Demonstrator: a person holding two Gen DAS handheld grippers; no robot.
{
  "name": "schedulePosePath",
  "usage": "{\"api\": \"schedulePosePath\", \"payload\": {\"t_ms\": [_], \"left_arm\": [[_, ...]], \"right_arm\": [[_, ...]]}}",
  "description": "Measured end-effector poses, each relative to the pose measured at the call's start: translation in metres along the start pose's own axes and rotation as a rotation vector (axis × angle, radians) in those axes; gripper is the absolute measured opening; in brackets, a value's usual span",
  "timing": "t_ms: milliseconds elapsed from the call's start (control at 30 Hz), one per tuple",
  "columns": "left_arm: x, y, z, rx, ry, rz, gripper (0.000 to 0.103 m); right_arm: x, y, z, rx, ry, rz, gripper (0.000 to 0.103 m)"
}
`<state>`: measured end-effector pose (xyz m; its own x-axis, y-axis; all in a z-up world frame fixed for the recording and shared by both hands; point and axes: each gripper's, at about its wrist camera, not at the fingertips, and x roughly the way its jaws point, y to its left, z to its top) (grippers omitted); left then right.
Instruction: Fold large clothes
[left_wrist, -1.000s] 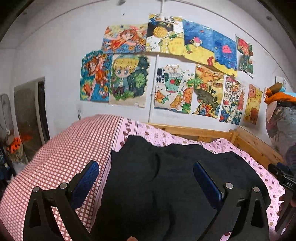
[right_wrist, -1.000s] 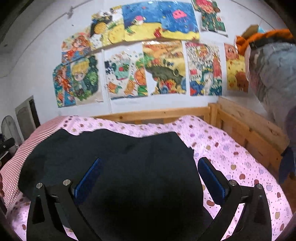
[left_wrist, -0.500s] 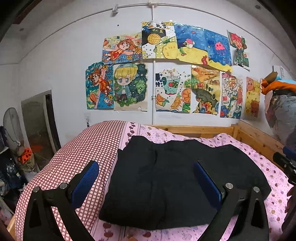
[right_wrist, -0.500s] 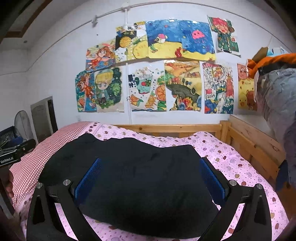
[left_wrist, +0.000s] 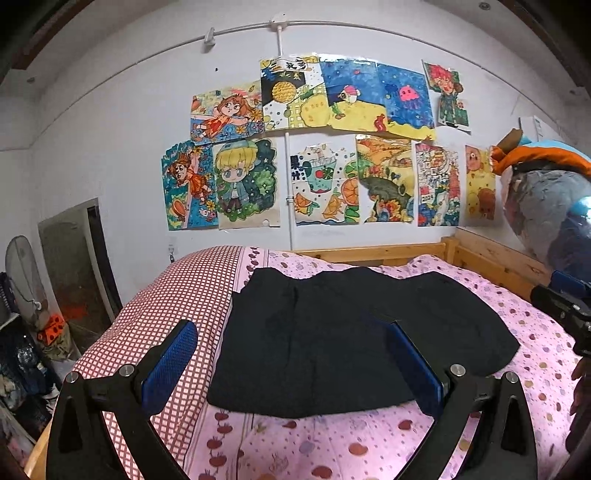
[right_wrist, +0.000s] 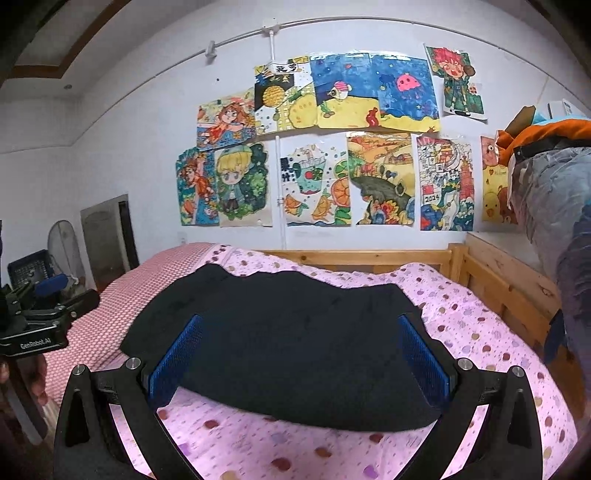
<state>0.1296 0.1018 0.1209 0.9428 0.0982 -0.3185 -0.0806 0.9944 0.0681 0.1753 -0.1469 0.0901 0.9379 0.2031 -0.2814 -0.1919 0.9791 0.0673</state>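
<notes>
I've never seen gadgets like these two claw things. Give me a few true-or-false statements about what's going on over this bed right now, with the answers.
1. The black garment lies spread on the pink dotted sheet. True.
2. The left gripper is clamped on the garment. False: its blue pads stand wide apart, holding nothing.
3. The right gripper is open too. True.
4. The wall behind the bed is bare. False: colourful drawings cover it.
5. The garment's left edge overlaps the red checked bedding. True.
6. The bed frame is metal. False: the wooden bed frame is light wood.
</notes>
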Motion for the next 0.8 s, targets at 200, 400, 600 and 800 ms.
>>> {"api": "schedulePosePath", "payload": {"t_ms": [200, 400, 600, 800], "left_arm": [[-0.021, 0.004, -0.009, -0.007, -0.002, 0.005, 0.103], [-0.036, 0.011, -0.022, -0.023, 0.01, 0.021, 0.103], [-0.047, 0.014, -0.038, -0.021, 0.04, 0.029, 0.103], [-0.059, 0.019, -0.055, -0.046, 0.068, 0.024, 0.103]], "right_arm": [[-0.022, 0.013, -0.015, -0.022, -0.002, -0.008, 0.102], [-0.037, 0.024, -0.022, -0.048, 0.007, -0.014, 0.102], [-0.053, 0.036, -0.032, -0.063, 0.027, -0.022, 0.102], [-0.063, 0.041, -0.044, -0.055, 0.047, -0.033, 0.102]]}}
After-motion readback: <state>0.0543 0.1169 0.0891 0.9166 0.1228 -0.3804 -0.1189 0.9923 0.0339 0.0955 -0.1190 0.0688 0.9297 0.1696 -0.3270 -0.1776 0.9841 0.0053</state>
